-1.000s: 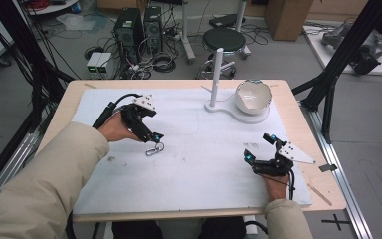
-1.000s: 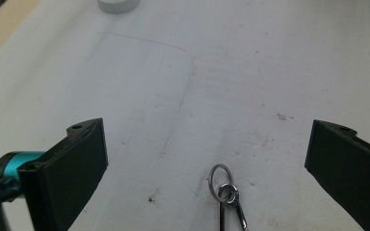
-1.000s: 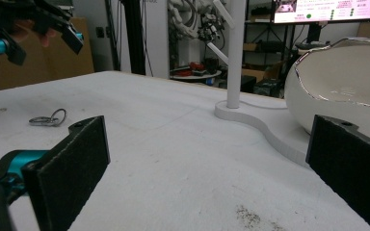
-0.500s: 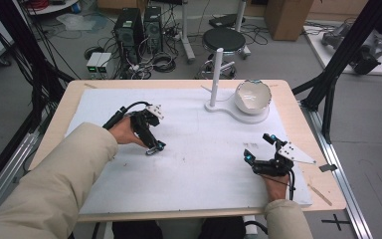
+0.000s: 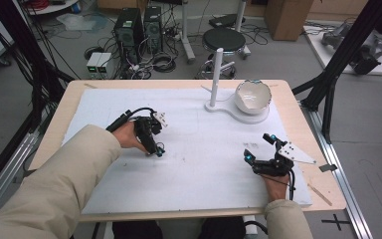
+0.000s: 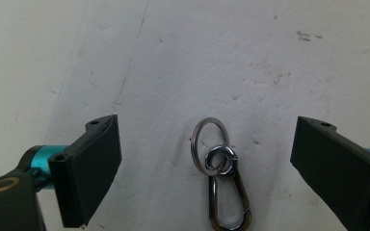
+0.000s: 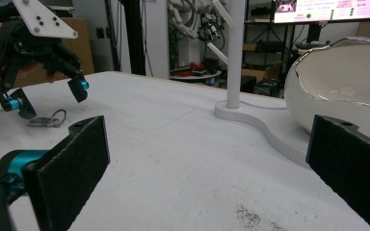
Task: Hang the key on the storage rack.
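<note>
A silver key ring joined to a snap clip lies flat on the white mat. My left gripper hangs just over it, open, with one jaw on each side and neither touching it. In the high view the left gripper sits left of centre and points down at the mat. From the right gripper view, the clip shows beneath the left gripper. My right gripper rests near the mat's right front, open and holding nothing.
A white stand with an upright post and a white bowl stands at the back right of the mat; the bowl is close ahead of my right gripper. The wooden table edge runs along the right.
My left gripper has come down and toward the near side, so that its open jaws now straddle the key ring and clip. The right gripper has stayed still.
</note>
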Action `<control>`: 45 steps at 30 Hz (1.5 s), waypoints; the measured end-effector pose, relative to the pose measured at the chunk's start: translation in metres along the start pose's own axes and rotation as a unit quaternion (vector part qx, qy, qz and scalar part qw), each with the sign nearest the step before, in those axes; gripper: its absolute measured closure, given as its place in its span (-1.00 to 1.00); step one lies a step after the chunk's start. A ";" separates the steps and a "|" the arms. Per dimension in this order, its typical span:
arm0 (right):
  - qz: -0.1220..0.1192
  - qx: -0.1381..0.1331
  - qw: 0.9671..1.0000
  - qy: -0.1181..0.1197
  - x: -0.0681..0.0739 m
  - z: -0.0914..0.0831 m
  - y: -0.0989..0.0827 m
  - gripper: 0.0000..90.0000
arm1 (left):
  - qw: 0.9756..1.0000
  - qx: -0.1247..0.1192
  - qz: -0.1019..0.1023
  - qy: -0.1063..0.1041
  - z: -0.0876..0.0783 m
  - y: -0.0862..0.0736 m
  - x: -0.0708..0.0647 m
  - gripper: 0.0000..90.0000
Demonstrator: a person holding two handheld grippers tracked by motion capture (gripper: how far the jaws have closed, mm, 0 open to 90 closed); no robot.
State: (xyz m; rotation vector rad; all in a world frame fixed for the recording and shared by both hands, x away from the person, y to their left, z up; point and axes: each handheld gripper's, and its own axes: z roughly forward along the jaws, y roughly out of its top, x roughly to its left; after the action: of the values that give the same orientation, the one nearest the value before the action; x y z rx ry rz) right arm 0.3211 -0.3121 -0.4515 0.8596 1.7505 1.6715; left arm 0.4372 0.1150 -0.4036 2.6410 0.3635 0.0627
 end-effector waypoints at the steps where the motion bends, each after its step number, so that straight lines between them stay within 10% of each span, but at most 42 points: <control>1: 0.000 0.000 1.000 0.000 0.000 0.000 0.000 -0.99 | 1.000 0.004 0.003 0.000 0.000 0.000 0.000 -0.73; 21: 0.002 0.000 1.000 0.001 0.000 0.000 0.000 -0.99 | 1.000 0.025 -0.002 -0.019 -0.005 -0.001 -0.002 0.32; 45: 0.001 0.000 1.000 0.001 0.000 0.000 0.000 -0.99 | 0.999 0.030 0.004 -0.018 -0.004 0.001 -0.007 0.92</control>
State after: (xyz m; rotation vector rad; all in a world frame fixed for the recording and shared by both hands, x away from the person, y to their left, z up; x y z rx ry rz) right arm 0.3211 -0.3122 -0.4515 0.8598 1.7520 1.6733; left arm 0.4304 0.1142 -0.3992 2.6991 0.3494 0.0078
